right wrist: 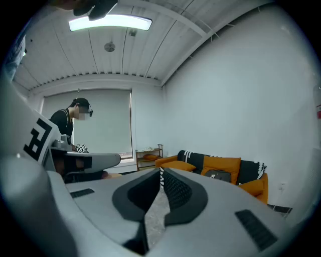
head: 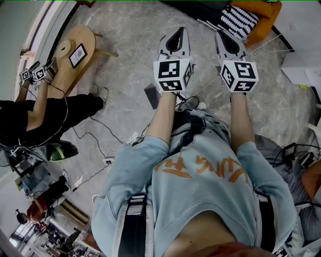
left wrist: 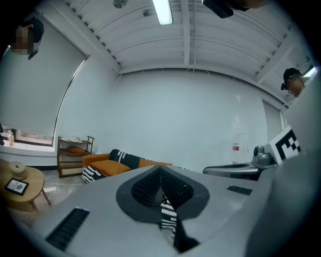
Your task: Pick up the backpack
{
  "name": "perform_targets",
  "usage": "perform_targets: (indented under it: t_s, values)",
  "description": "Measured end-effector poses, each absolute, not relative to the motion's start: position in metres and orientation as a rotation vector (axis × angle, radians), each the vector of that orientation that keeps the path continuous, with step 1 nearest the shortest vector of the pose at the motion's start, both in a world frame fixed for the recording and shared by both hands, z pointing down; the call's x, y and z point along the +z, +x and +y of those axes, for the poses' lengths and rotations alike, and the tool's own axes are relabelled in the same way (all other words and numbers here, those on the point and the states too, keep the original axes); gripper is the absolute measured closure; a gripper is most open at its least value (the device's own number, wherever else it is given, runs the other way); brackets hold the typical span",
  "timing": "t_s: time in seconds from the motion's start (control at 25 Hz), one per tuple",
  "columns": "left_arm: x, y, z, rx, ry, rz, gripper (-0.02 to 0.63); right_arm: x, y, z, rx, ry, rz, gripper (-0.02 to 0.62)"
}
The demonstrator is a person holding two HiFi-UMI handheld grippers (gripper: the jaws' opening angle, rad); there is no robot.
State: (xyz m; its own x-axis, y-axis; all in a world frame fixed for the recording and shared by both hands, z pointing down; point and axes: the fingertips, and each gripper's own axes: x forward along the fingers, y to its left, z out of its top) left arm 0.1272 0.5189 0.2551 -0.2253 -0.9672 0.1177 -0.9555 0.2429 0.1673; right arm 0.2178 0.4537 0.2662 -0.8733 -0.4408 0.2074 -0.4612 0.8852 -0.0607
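Note:
A dark grey backpack [right wrist: 219, 175] rests on the seat of an orange sofa [right wrist: 228, 165] across the room, seen in the right gripper view. In the head view I make out only the sofa's corner [head: 261, 15] and a striped cushion [head: 236, 20], not the backpack. My left gripper [head: 176, 34] and right gripper [head: 223, 35] are held side by side above the marble floor, far from the sofa. The left gripper [left wrist: 161, 170] has its jaws shut with nothing between them. The right gripper [right wrist: 161, 171] is likewise shut and empty.
Another person in black [head: 45, 118] sits at the left by a round wooden table [head: 75, 47], holding grippers. Cables [head: 108, 133] trail over the floor near my feet. A wooden shelf [left wrist: 75, 150] stands left of the sofa.

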Motion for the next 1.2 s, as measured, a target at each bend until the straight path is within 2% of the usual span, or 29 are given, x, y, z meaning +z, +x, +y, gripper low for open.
perform_targets:
  t_s: [0.92,1.2]
  values:
    - [0.259,0.061,0.485,-0.178,1.923,-2.223,0.584,0.267,0.16,0.429,0.17,0.796,-2.874,0.554]
    - [0.234,0.079,0.47,-0.195,2.019,-2.172,0.584,0.241,0.173,0.421,0.129,0.854,-2.88,0.555]
